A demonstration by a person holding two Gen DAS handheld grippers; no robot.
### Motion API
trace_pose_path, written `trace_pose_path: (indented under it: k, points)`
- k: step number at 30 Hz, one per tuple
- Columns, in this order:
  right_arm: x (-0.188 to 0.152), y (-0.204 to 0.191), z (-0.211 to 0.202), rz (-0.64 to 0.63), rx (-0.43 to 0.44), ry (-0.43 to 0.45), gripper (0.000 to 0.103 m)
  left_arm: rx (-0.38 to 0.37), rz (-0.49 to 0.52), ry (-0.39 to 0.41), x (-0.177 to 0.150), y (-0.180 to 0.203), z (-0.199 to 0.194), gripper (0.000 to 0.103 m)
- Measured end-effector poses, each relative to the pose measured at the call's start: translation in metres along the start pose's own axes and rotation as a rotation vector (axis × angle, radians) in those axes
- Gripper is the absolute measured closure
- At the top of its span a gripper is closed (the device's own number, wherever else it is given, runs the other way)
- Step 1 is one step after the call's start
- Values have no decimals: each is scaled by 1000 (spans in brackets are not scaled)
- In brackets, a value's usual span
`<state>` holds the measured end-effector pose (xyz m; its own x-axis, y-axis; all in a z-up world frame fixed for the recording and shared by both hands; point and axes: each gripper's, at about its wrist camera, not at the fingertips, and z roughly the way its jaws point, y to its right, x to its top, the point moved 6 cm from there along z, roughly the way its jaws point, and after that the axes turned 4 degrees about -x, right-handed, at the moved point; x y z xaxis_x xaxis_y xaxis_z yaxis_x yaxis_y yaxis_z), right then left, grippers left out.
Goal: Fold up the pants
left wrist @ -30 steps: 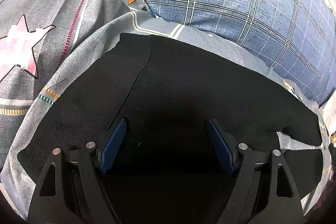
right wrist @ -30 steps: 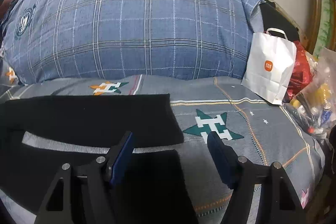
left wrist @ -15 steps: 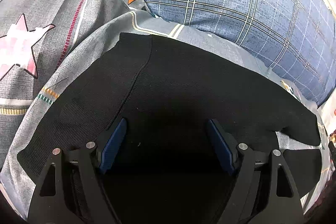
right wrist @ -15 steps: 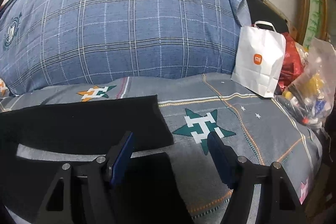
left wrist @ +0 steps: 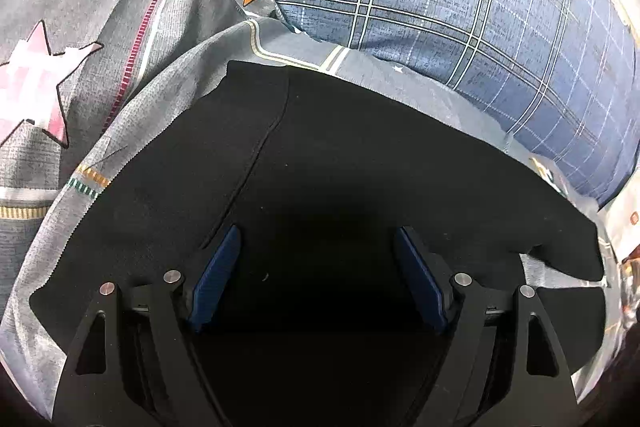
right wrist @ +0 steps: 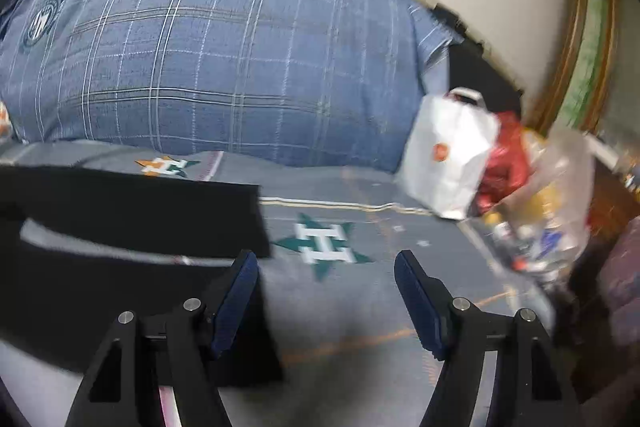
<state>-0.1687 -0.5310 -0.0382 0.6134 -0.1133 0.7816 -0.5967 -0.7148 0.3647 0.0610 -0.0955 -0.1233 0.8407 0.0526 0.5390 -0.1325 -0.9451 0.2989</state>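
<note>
1. The left gripper (left wrist: 318, 251) is held with its fingers (left wrist: 218, 271) spread wide, nothing between them, above the black pants (left wrist: 340, 167).
2. The right gripper (right wrist: 326, 279) is likewise wide apart, at the pants' (right wrist: 120, 211) leg ends.
3. The pants are laid flat on the grey bedsheet (right wrist: 360, 291), a blue plaid pillow (right wrist: 224, 59) behind and a white paper bag (right wrist: 448, 163) beside it.

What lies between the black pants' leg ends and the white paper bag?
In the right wrist view, only bedsheet with a green star separates the pants from the bag.

A home bedroom: star-print bedsheet (right wrist: 360, 291), big plaid pillow (right wrist: 224, 67) (shopping bags (right wrist: 448, 163) alongside).
</note>
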Motion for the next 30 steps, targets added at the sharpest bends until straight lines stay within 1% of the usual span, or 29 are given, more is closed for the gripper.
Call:
trace_pose_path:
  k: [2, 4, 7, 8, 12, 14, 19, 21, 25, 30]
  points:
    - [-4, 16, -17, 1, -38, 20, 34, -5, 2, 0, 0, 0, 0, 23]
    - [-6, 33, -34, -8, -101, 52, 34, -8, 7, 1, 0, 1, 0, 23]
    - [-12, 54, -65, -102, -269, 134, 34, -13, 11, 4, -2, 1, -2, 23]
    - [-16, 62, -76, -139, -322, 166, 32, -16, 12, 4, -2, 1, -2, 23]
    - [-43, 72, -105, -295, -444, 228, 28, -13, 16, 11, -2, 2, -2, 23]
    - [-62, 69, -114, -378, -452, 247, 25, -2, 22, 15, -3, 3, -1, 23]
    - [-92, 71, -99, -547, -501, 163, 25, -8, 27, 23, -6, 2, -4, 23]
    - [-104, 76, -93, -587, -510, 120, 25, -10, 17, 24, -6, 1, -5, 23]
    - [-118, 92, -89, -591, -534, 63, 25, -3, 16, 30, -8, 2, -5, 23]
    - [-124, 97, -92, -615, -547, 50, 25, -5, 7, 37, -9, 1, -7, 23]
